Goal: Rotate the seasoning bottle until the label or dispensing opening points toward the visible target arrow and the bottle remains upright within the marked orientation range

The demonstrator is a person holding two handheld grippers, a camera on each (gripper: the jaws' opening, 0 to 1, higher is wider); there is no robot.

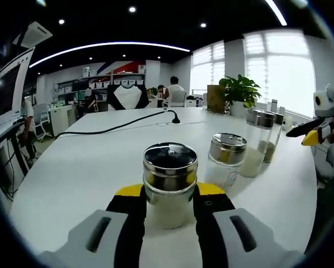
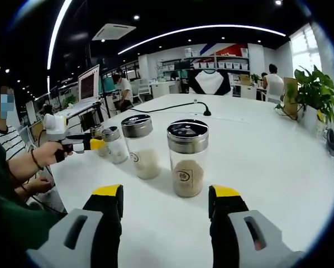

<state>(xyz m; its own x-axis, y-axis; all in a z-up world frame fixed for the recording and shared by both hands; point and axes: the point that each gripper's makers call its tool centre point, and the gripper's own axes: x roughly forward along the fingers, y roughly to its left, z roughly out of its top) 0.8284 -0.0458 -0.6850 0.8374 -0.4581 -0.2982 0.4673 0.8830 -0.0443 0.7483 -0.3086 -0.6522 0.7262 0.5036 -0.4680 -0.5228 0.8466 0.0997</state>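
Note:
A glass seasoning bottle [image 1: 170, 192] with a perforated metal lid and pale powder stands upright on the white table [image 1: 89, 167]. My left gripper [image 1: 170, 202] is shut on its sides. To its right stand three more bottles in a row, the nearest [image 1: 225, 159]. In the right gripper view the closest bottle [image 2: 187, 159] holds tan powder and shows a round label toward the camera. My right gripper [image 2: 167, 196] stands open just short of it. Beyond are two bottles [image 2: 140, 146] [image 2: 115, 145], then the left gripper [image 2: 94, 144], held by a hand.
A black cable [image 1: 122, 125] runs across the far table to a plug. A potted plant [image 1: 239, 89] stands at the far right edge. The right gripper [image 1: 311, 134] hangs past the bottle row. A monitor [image 2: 89, 84], desks, shelves and people lie beyond.

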